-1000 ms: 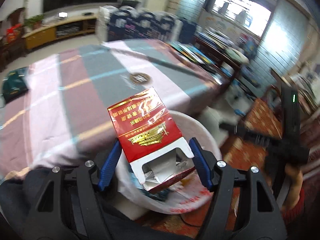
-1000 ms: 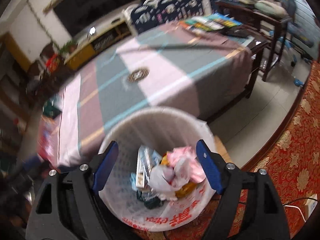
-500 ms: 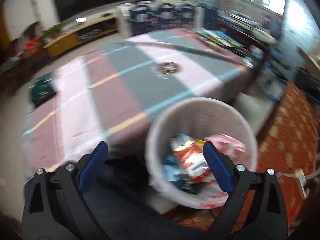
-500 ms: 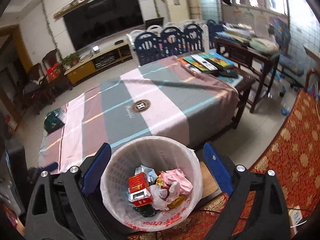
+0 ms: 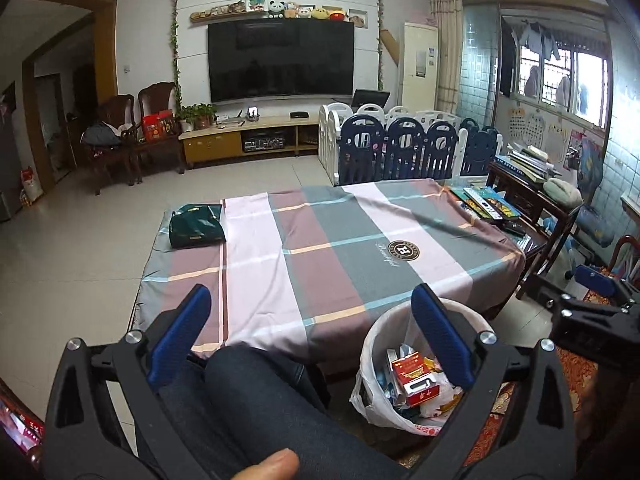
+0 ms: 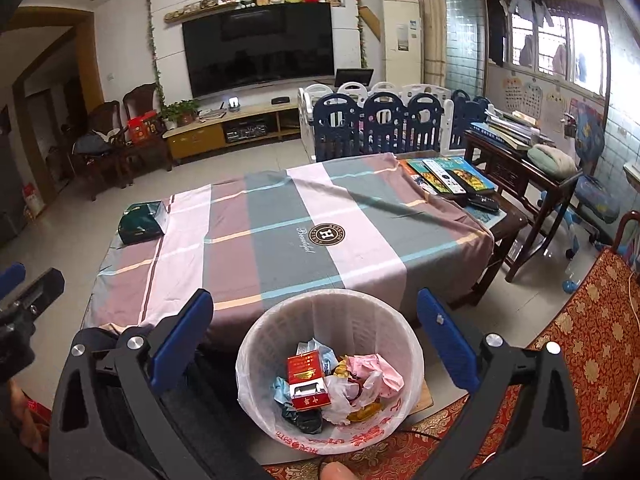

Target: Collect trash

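The red cigarette box is seen lying inside the white waste basket, on top of the other rubbish, with its torn white end turned toward the camera. It is judged to be a light, thin cardboard thing, easily crushed; if it had to be taken again, the two broad flat sides would be the best place to hold it, with little force. Beside it a pink crumpled wrapper and soft white plastic are found, which would fold under any grip. The basket is lined with a thin bag whose edge hangs over the rim.

The basket stands on the floor just beside the table with the checked cloth. On the far corner of the cloth a dark green pouch is left, and some books lie at the other end.

The left gripper is held with its fingers spread wide and nothing between them; the right gripper is likewise spread and empty.

One second ago the box was pinched between the left fingers above the basket; it has since been released into the basket, and both grippers have been raised and drawn back.
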`<act>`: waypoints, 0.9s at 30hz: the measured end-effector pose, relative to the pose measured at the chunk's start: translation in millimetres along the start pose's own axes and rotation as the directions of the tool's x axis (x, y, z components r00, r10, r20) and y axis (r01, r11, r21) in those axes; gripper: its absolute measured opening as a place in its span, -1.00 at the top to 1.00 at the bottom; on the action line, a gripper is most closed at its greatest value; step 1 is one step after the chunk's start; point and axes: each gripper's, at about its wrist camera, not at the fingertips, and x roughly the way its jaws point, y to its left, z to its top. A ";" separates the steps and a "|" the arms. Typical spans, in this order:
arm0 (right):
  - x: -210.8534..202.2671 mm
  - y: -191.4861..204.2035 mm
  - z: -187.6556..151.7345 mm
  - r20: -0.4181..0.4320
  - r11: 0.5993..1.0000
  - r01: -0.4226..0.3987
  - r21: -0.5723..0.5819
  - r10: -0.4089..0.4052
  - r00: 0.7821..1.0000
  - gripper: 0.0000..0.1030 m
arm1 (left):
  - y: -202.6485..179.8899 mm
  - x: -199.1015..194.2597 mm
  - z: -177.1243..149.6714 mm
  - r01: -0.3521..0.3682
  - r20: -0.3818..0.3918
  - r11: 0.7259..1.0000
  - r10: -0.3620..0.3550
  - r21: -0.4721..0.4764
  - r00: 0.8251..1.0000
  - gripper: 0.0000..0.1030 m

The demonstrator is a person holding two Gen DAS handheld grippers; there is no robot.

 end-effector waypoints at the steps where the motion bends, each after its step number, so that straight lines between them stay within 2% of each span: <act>1: -1.3 2.4 -0.1 0.003 1.000 -0.005 -0.007 0.006 1.000 -0.93 | 0.9 -2.4 -0.1 0.003 0.005 1.000 -0.003 -0.002 1.000 -0.94; 7: -2.5 12.4 -2.8 0.010 0.999 -0.023 -0.039 0.023 1.000 -0.93 | -2.2 -0.1 -2.3 0.012 -0.011 1.000 -0.012 -0.003 1.000 -0.94; 27: 7.9 14.7 -9.4 -0.032 0.999 -0.024 -0.033 0.023 0.999 -0.93 | -2.3 2.6 -5.4 0.029 -0.037 1.000 -0.029 -0.008 0.999 -0.94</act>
